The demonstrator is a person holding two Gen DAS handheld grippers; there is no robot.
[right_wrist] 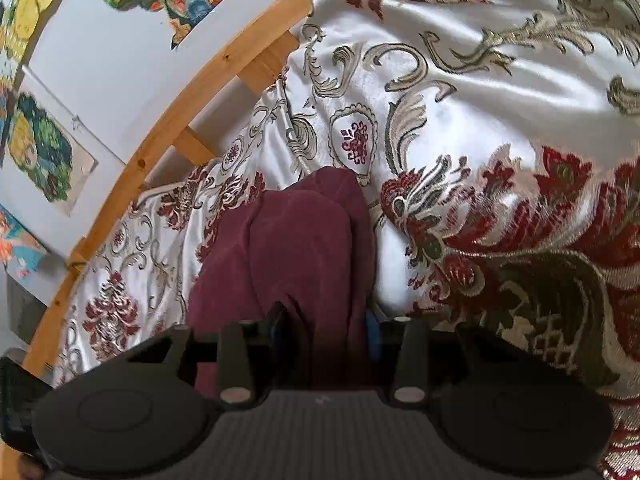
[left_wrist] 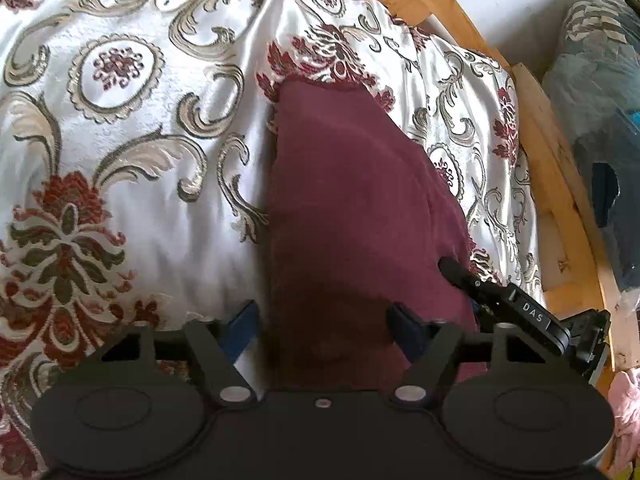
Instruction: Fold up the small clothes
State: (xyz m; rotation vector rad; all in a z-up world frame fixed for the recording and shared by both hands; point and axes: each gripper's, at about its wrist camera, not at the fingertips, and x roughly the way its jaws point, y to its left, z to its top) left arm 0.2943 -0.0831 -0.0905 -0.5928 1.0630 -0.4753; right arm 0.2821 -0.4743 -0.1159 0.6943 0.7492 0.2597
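Observation:
A maroon garment [left_wrist: 352,184] lies on the patterned bedspread [left_wrist: 132,128], running away from my left gripper [left_wrist: 324,324]. Its near end sits flat between the two blue-padded fingers [left_wrist: 242,322], which stand apart from the cloth; the left gripper is open. In the right wrist view the same maroon garment [right_wrist: 296,240] is bunched into folds, and my right gripper [right_wrist: 324,326] is shut on its near end. One black finger [left_wrist: 452,270] of the right gripper shows at the garment's right edge in the left wrist view.
A wooden bed rail [left_wrist: 560,184] runs along the far side of the bedspread, also seen as a curved wooden rail [right_wrist: 168,132]. Colourful pictures [right_wrist: 44,152] hang on the wall behind it. Pink cloth [left_wrist: 628,408] lies at the lower right.

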